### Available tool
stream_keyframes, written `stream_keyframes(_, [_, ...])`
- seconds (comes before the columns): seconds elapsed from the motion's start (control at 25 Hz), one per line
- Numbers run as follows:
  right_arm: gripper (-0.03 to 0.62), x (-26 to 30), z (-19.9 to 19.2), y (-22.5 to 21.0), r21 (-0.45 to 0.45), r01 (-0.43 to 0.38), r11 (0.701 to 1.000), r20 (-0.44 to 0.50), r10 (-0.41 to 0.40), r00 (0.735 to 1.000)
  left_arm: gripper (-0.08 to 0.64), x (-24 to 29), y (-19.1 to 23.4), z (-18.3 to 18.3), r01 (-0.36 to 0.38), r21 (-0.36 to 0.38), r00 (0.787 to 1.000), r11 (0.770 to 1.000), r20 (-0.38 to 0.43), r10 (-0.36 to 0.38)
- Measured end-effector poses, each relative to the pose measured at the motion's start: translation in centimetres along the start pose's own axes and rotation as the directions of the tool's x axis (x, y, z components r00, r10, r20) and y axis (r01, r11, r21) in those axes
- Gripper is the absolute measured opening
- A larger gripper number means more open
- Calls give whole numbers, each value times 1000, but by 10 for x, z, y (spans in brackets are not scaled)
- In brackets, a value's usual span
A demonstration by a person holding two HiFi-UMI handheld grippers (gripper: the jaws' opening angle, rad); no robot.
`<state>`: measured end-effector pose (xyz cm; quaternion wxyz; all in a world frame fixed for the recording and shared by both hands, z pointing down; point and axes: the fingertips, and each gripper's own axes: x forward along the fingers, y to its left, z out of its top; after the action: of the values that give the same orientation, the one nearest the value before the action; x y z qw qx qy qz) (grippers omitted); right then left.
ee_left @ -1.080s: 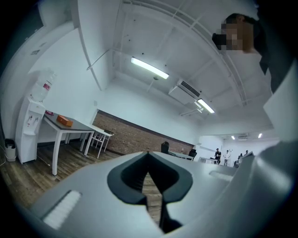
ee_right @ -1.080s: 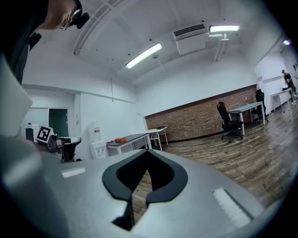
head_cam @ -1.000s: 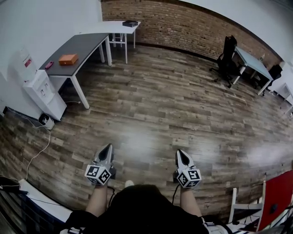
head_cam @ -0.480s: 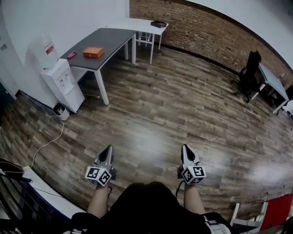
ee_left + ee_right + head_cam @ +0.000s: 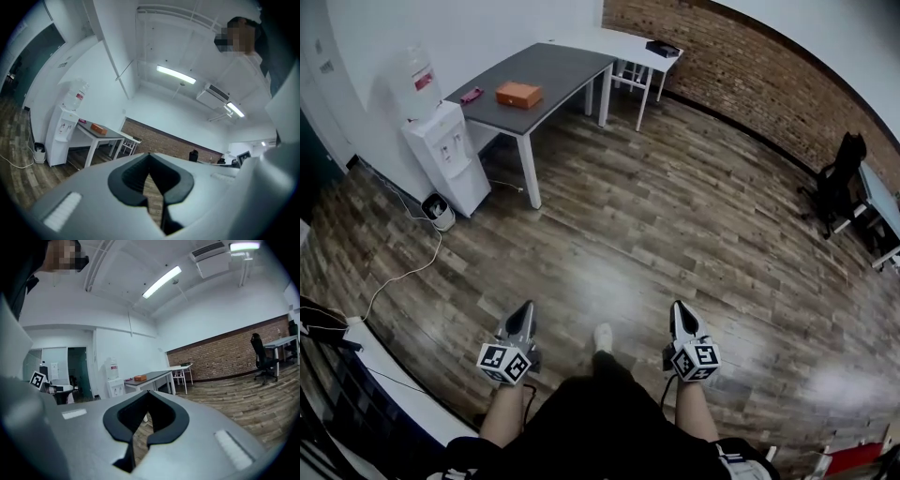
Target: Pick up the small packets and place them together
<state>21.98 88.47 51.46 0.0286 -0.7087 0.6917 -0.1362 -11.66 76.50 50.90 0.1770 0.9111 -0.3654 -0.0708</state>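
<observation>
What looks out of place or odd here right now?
Nothing spilled or damaged. No small packets in any view; left gripper and right gripper are shut, empty. A white cable trails loose by the water dispenser.

left claw (image 5: 521, 317): closed, empty, held level | right claw (image 5: 680, 316): closed, empty, tipped slightly down

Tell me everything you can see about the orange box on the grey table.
The orange box is flat and rectangular, perhaps cardboard, and looks closed. It is too small to show any print or lid seam. It lies flat on the dark grey table, toward the end nearest the water dispenser. In the head view, a small pink item lies apart from it to the left. Only the tabletop touches it.
</observation>
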Motion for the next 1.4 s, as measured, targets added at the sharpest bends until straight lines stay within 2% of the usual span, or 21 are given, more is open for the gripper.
stream_keyframes(0.4, [2,117,40,-43,29,-91,995,62,89,994,-2,92,32,27,-66,56,998,996,23,65])
stream_keyframes(0.56, [2,153,60,-59,47,-121,992,83,117,990,-2,130,41,32,-102,96,995,990,-8,103])
stream_keyframes(0.72, [2,176,78,-69,29,-169,985,97,166,981,-2,165,33,37,-99,112,995,989,15,98])
stream_keyframes(0.84, [2,193,83,-75,45,-181,982,109,176,978,-2,188,33,50,-101,94,994,990,38,98])
stream_keyframes(1.0, [2,204,85,-81,93,-173,980,126,161,979,-2,202,39,70,-99,110,995,989,40,95])
stream_keyframes(1.16, [2,210,79,-85,96,-153,984,96,144,985,-2,209,53,73,-106,116,994,988,35,103])
stream_keyframes(1.4, [2,227,79,-100,77,-32,997,61,28,998,-2,250,78,61,-43,79,999,996,-16,44])
